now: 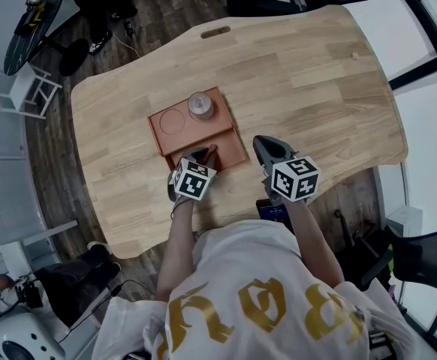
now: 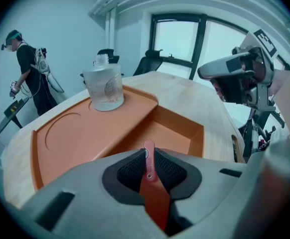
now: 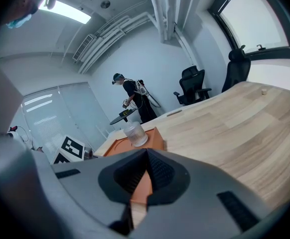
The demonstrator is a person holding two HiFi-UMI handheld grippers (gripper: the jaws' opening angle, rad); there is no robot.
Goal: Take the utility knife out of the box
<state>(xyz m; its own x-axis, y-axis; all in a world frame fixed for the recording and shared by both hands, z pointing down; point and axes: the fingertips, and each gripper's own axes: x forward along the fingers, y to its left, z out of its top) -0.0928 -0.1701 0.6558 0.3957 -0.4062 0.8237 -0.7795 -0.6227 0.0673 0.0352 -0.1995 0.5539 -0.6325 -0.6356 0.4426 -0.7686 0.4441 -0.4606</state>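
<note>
Utility knife (image 2: 154, 198), a slim red strip, is pinched edge-on between the 2 dark ribbed pads of the left gripper (image 2: 148, 159), whose jaws press against it from both sides. Its rounded tip pokes just past the pads, over the sunken compartment at the near end of the orange box (image 2: 75, 143). Whether the rest of the knife is free of the box, I cannot tell. Further along, on the box's raised flat part, stands 1 clear jar (image 2: 104, 87), upright, beside an empty circular recess. The box sits on a pale wooden table (image 1: 301, 73). To the right, the right gripper (image 3: 146, 158) hovers just beside the box, its jaws closed together with nothing between them.

The risk, as I judge it, is that the hold is on a narrow, smooth strip, so the knife could pivot or slide out between the pads if lifted fast or tilted. If its far end catches the compartment wall, the lift might drag the box, and that could topple the jar.
</note>
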